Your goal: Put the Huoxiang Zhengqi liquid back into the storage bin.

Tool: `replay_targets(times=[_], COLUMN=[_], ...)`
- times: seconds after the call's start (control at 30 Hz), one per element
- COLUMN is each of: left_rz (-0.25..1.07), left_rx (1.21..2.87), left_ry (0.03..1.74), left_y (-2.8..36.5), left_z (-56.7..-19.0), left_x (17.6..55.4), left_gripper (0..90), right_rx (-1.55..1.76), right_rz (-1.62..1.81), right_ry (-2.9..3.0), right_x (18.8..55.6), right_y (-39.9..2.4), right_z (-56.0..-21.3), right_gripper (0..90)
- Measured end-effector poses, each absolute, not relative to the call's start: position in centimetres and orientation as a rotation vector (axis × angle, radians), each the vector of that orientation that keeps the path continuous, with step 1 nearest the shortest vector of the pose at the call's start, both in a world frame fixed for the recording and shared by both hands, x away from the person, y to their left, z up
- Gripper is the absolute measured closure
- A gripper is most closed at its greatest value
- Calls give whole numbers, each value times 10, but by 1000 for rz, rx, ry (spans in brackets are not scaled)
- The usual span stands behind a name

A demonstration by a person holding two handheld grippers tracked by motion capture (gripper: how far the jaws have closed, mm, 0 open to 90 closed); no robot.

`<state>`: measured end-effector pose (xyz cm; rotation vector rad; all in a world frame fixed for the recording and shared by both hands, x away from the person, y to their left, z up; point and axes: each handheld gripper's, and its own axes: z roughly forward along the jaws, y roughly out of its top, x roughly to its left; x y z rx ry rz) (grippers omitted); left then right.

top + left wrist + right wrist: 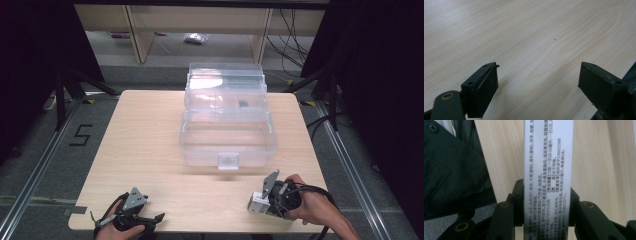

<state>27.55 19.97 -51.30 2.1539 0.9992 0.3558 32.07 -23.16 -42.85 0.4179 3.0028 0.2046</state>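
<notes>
The right gripper [260, 202] sits near the front edge of the counter [145, 145], on the right side, w/ a hand [312, 207] around it. Its fingers [517, 202] are shut tight on a small white box [258, 203]. In the right gripper view the box [548, 170] is a tall white strip w/ rows of tiny black print, standing up between the two black fingers, one pressing on each side. The box is held just over the wood; can't tell if it touches the counter. The left gripper [159, 218] is at the front left corner of the counter, held in the other hand [120, 231]. In the left gripper view its fingers [484, 87] stand wide apart w/ bare wood between them, holding nothing. A big clear plastic bin [227, 145] sits in the middle of the counter, well apart from both grippers. Its lid [225, 80] is flipped up at the back, so the bin is open. It has a small clear latch [228, 161] on the front wall, facing the person.
</notes>
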Motion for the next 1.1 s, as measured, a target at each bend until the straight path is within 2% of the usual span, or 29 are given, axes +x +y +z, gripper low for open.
replay_targets(times=[0.8,1.1], left_rz=[356,354], left_rx=[2142,2152], left_ry=[1003,999], left_y=[200,200], left_z=[-512,-513], left_x=[275,276], left_gripper=[155,155], right_rx=[355,362], right_rz=[299,309], right_ry=[2987,2999], right_x=[344,351], right_y=[-211,-202], right_z=[-375,-367], right_gripper=[643,644])
